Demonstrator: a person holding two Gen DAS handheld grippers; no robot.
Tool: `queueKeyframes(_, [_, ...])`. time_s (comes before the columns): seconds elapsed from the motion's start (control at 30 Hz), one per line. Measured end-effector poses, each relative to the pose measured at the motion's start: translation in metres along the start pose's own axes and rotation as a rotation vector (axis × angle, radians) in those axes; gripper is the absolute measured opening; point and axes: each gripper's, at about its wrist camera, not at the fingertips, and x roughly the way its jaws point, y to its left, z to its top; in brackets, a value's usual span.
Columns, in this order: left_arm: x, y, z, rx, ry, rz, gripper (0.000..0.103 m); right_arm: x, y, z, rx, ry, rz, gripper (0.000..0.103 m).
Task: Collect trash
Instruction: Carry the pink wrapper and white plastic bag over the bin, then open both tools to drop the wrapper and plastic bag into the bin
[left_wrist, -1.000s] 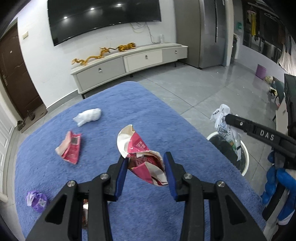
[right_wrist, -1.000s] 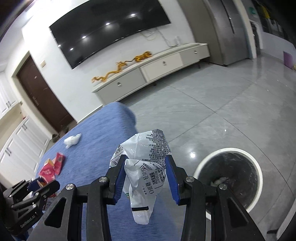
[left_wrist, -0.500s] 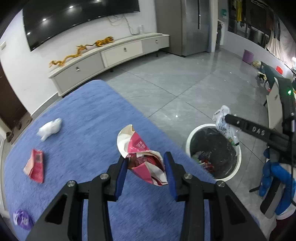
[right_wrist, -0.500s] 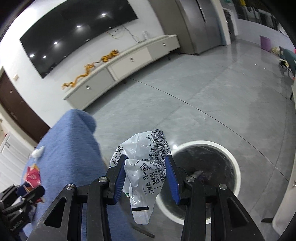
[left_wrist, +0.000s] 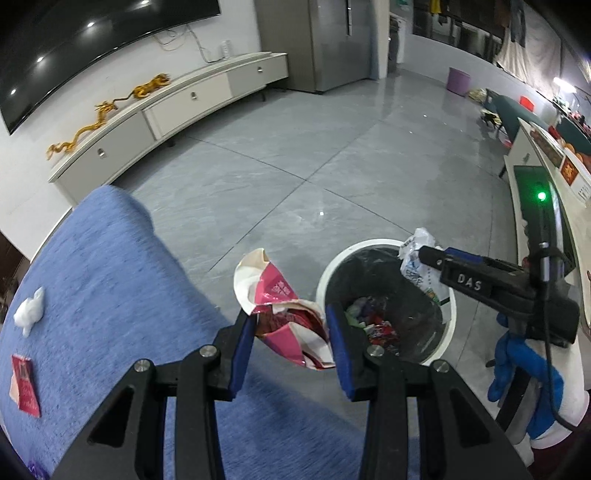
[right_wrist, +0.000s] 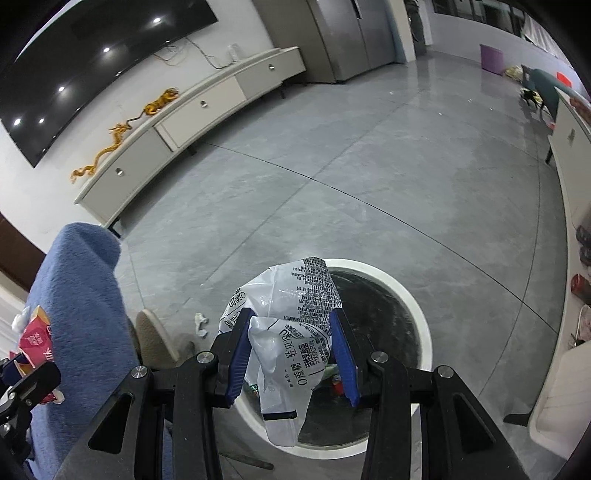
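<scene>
My left gripper (left_wrist: 291, 350) is shut on a crumpled pink and white wrapper (left_wrist: 284, 317), held just past the edge of the blue cloth table (left_wrist: 103, 295), left of the white round trash bin (left_wrist: 332, 273). My right gripper (right_wrist: 291, 354) is shut on a clear white plastic bag with black print (right_wrist: 291, 325), held over the near rim of the bin (right_wrist: 417, 314). The right gripper also shows in the left wrist view (left_wrist: 424, 254) above the bin's right rim. Trash lies inside the bin.
On the blue table lie a white tissue wad (left_wrist: 31, 310) and a red packet (left_wrist: 24, 384). A white scrap (right_wrist: 201, 323) lies on the grey floor by the bin. A low white TV cabinet (left_wrist: 166, 110) stands at the far wall.
Both grippers have swung right, away from the table toward the bin. The right gripper's bag now hangs over the bin; the left gripper's wrapper is beside it.
</scene>
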Motion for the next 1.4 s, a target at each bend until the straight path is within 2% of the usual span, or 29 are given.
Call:
queueKeyframes(0.6, [0.039, -0.045, 0.024, 0.045, 0.049, -0.06, 0.039, 0.023, -0.031, -0.001, 0.069, 0.044, -0.05, 0.042])
queueKeyframes(0.83, [0.052, -0.037, 0.033, -0.013, 0.066, -0.155, 0.04, 0.025, -0.04, -0.003, 0.089, 0.046, -0.079, 0.046])
queueKeyframes(0.9, [0.056, -0.034, 0.035, -0.036, 0.072, -0.195, 0.042, 0.026, -0.041, -0.003, 0.094, 0.045, -0.084, 0.049])
queueKeyframes(0.97, [0.06, -0.032, 0.036, -0.056, 0.085, -0.229, 0.056, 0.025, -0.043, -0.004, 0.096, 0.044, -0.094, 0.05])
queueKeyframes(1.07, [0.062, -0.028, 0.037, -0.079, 0.088, -0.263, 0.057, 0.024, -0.042, -0.004, 0.093, 0.041, -0.107, 0.056])
queueKeyframes(1.23, [0.062, -0.025, 0.035, -0.101, 0.091, -0.266, 0.057, 0.018, -0.038, -0.004, 0.078, 0.035, -0.125, 0.058])
queueKeyframes(1.4, [0.048, -0.023, 0.03, -0.088, 0.061, -0.232, 0.057, 0.008, -0.031, -0.001, 0.06, 0.026, -0.131, 0.058])
